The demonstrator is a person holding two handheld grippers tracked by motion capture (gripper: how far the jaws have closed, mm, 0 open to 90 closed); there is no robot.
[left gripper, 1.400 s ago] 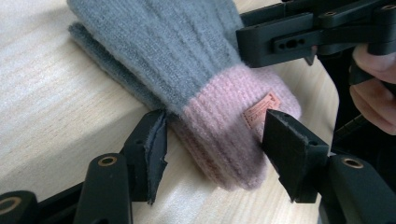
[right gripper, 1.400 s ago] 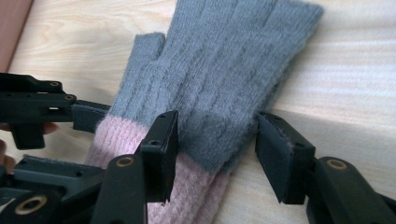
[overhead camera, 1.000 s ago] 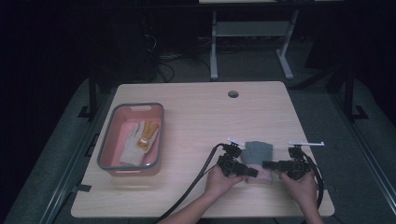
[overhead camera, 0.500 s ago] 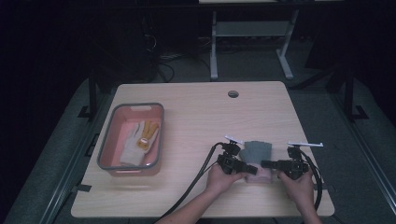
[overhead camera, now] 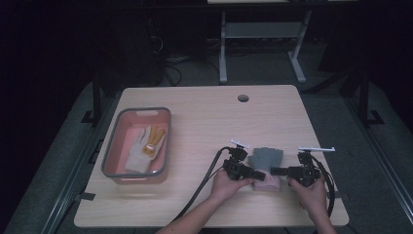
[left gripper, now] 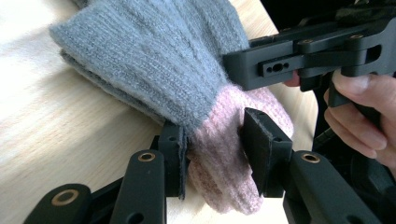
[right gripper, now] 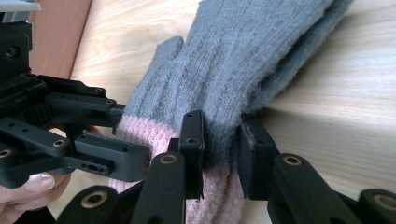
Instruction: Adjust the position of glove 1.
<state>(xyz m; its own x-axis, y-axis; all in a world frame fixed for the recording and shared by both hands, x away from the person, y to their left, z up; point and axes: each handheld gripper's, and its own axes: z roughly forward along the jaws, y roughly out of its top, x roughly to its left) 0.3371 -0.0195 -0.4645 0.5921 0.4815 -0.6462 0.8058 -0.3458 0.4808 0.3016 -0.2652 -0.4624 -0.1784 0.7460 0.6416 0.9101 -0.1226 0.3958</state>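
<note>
The grey glove (overhead camera: 266, 157) with a pink cuff (overhead camera: 267, 182) lies flat on the wooden table (overhead camera: 204, 117), near the front edge and right of the middle, its fingers pointing away from the person and its cuff toward them. The left gripper (overhead camera: 258, 174) comes at it from the left and the right gripper (overhead camera: 275, 171) from the right, so the 2 tools meet nose to nose at the cuff. In the left gripper view, the left gripper (left gripper: 212, 151) has its jaws partly closed on the pink cuff (left gripper: 224, 158), the pads pressing the knit on both sides where grey turns to pink. In the right gripper view, the right gripper (right gripper: 221, 147) has its jaws drawn in close around a fold of the glove (right gripper: 243, 70) at the same colour border, pinching the fabric between them. Each tool is held by one hand, the left hand (overhead camera: 225, 185) and the right hand (overhead camera: 308, 191), both resting near the table's front edge. Well apart to the left stands a pink bin with a grey rim (overhead camera: 111, 158), and inside it lies a white and yellow glove (overhead camera: 146, 146).
</note>
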